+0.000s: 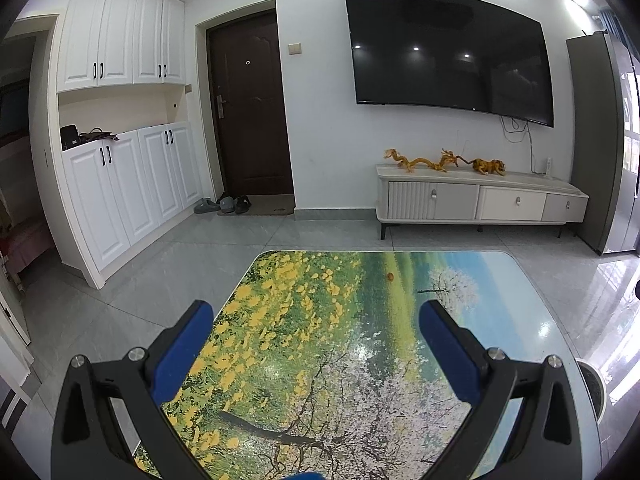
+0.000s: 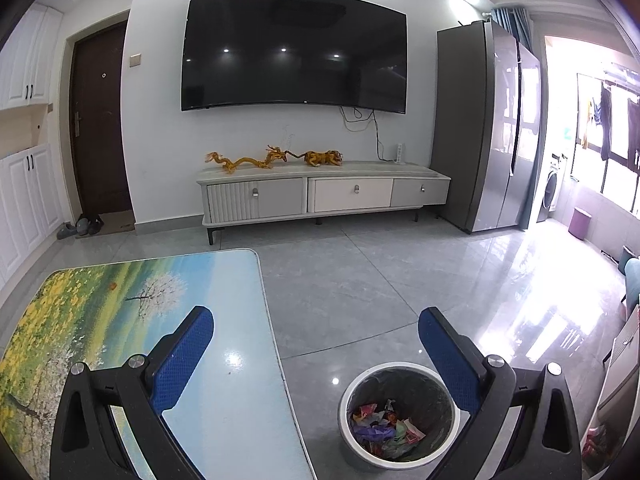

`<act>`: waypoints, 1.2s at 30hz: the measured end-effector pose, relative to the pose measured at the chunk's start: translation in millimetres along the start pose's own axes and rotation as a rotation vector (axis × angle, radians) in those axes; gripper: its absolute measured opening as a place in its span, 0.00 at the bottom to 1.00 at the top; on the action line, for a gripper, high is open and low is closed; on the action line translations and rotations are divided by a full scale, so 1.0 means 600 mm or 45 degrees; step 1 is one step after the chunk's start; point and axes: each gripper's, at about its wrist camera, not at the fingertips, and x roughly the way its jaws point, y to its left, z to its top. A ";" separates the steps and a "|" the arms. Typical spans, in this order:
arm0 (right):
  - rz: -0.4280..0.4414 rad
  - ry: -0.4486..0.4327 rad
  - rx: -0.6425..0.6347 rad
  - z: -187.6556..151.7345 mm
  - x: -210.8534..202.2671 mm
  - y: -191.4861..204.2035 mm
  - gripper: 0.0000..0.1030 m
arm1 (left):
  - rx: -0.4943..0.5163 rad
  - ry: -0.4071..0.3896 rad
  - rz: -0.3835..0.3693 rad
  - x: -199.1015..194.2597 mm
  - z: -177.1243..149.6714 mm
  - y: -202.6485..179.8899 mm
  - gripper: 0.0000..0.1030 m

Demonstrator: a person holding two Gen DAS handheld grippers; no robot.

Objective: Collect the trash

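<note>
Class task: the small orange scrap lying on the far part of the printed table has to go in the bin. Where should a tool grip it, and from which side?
Come from above with the open left tool, one finger either side of the orange scrap. It looks low and lies alone on the table, with room all round. Its exact shape is too small to tell. The bin stands on the floor beside the table.

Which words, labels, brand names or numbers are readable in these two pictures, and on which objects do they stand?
None can be read.
Wrappers in the trash bin: coloured print, too small and crumpled.
TV: small mark on the lower edge, too small.
Table: landscape picture only, no text.
</note>
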 end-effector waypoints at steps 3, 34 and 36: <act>0.002 -0.001 -0.004 0.001 -0.002 0.002 1.00 | 0.002 -0.001 -0.009 0.000 0.001 0.002 1.00; 0.010 -0.024 -0.035 0.004 -0.023 0.016 1.00 | -0.036 -0.022 -0.046 -0.020 0.002 0.017 1.00; 0.011 -0.024 -0.036 0.003 -0.024 0.015 1.00 | -0.037 -0.021 -0.048 -0.020 0.002 0.017 1.00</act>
